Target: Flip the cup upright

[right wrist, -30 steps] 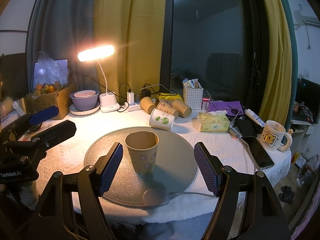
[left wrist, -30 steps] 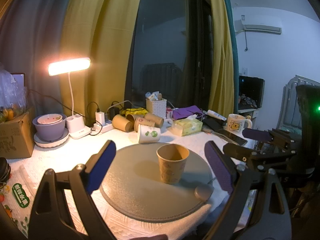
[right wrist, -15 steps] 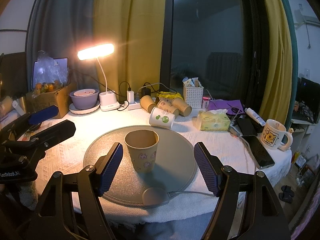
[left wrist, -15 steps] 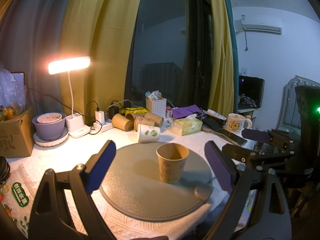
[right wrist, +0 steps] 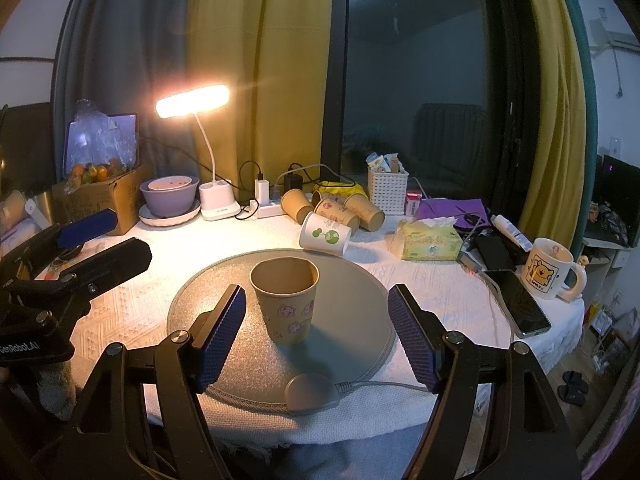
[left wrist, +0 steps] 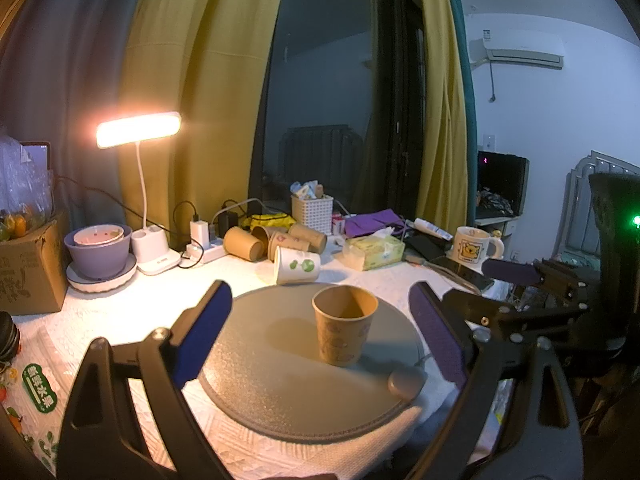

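Note:
A brown paper cup point(left wrist: 345, 330) stands upright, mouth up, on a round grey mat point(left wrist: 280, 372); it also shows in the right wrist view point(right wrist: 285, 303) on the mat point(right wrist: 352, 292). My left gripper point(left wrist: 320, 344) is open and empty, its blue pads on either side of the cup and short of it. My right gripper point(right wrist: 316, 340) is open and empty, its pads wide of the cup and nearer the table's front edge. Each gripper shows in the other's view, the right one point(left wrist: 516, 292) at the right and the left one point(right wrist: 80, 248) at the left.
Behind the mat lie a white cup point(right wrist: 325, 235) and several brown cups point(right wrist: 332, 208) on their sides. A lit desk lamp point(right wrist: 208, 152), purple bowl point(right wrist: 170, 196), tissue pack point(right wrist: 430, 240), phone point(right wrist: 520, 304) and bear mug point(right wrist: 548, 268) stand around. A grey puck with cable point(right wrist: 312, 394) sits at the mat's front.
None; both grippers stay open and still, and the cup stands in the same place.

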Available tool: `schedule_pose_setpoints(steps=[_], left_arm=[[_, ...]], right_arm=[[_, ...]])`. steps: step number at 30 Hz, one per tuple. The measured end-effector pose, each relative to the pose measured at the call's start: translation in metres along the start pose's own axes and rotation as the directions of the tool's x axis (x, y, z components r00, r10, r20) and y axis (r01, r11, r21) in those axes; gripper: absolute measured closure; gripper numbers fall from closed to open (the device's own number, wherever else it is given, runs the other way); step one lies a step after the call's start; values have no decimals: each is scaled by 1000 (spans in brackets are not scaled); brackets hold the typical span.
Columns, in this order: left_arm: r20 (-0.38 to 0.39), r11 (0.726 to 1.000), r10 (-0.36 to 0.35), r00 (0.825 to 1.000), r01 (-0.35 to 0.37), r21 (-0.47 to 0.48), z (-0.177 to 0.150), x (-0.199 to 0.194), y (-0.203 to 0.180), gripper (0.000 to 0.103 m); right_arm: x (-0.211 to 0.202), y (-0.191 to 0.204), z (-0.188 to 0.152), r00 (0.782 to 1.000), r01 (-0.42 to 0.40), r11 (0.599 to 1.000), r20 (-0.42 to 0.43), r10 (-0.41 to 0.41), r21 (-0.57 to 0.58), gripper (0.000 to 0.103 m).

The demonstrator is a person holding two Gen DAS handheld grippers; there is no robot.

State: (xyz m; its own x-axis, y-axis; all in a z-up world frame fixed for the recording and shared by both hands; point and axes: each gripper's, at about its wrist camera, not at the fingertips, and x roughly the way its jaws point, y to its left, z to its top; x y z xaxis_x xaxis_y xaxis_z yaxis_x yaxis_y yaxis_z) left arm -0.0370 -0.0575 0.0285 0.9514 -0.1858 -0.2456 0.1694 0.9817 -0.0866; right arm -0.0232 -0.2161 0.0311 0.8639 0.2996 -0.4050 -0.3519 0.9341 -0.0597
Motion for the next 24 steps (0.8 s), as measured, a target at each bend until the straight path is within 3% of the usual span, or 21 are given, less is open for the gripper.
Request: schedule_pose_setpoints(steps=[24], left_arm=[[-1,1000,-1,1000,1,-1,0,0,0,12]], right_arm=[[1,0,-1,1000,-1,1000,-3,1,-1,26]])
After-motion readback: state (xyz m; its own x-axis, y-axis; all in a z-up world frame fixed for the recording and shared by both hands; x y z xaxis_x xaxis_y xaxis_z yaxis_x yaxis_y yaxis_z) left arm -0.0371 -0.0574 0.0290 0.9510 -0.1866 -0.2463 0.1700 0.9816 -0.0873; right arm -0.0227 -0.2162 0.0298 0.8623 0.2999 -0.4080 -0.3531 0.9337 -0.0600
